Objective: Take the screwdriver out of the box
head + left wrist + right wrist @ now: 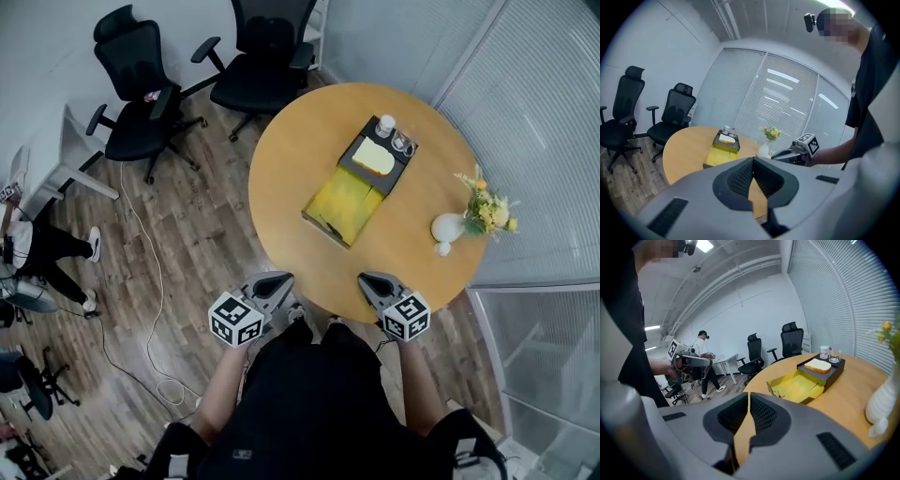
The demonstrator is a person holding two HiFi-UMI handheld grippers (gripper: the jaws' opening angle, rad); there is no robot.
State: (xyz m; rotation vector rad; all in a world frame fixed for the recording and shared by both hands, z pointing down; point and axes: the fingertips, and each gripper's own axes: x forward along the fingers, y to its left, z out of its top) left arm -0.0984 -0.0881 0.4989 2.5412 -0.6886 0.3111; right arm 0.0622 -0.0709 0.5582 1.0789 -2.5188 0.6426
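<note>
Seemingly, screwdriver along yellow box near edge, tip unclear

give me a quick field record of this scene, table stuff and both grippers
table: round wooden table
box: yellow box, open, mid table
tray: black tray at the box's far end, bread-like slice on it
vase: white vase with flowers, right of box
left gripper: shut, empty, at the near edge
right gripper: shut, empty
screwdriver: cannot make out
</note>
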